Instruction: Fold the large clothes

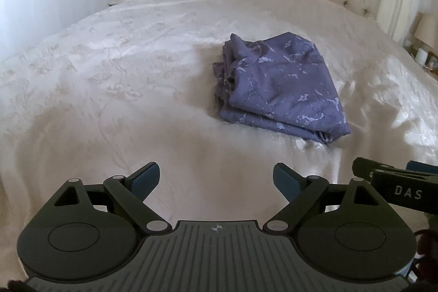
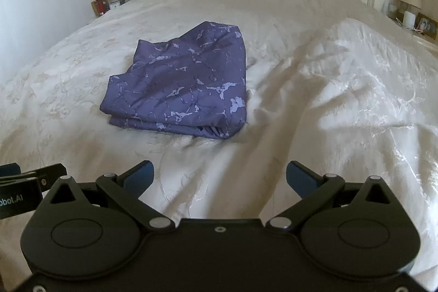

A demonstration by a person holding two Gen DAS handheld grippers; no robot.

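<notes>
left gripper (image 1: 216, 178): tilted down over the near bed edge, jaws wide apart, nothing between | right gripper (image 2: 220, 177): just beside it, same tilt, jaws apart, empty | purple patterned cloth (image 2: 183, 84): folded into a layered rectangle, on the white bedspread (image 2: 328, 89) mid-bed, well apart from both grippers

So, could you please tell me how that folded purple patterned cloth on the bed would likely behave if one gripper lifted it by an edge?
The folded purple patterned cloth would probably droop and unfold: its stacked layers lie loose and rumpled. It looks thin, so likely light. Pushed, it would probably bunch on the creased white bedspread rather than slide.
</notes>
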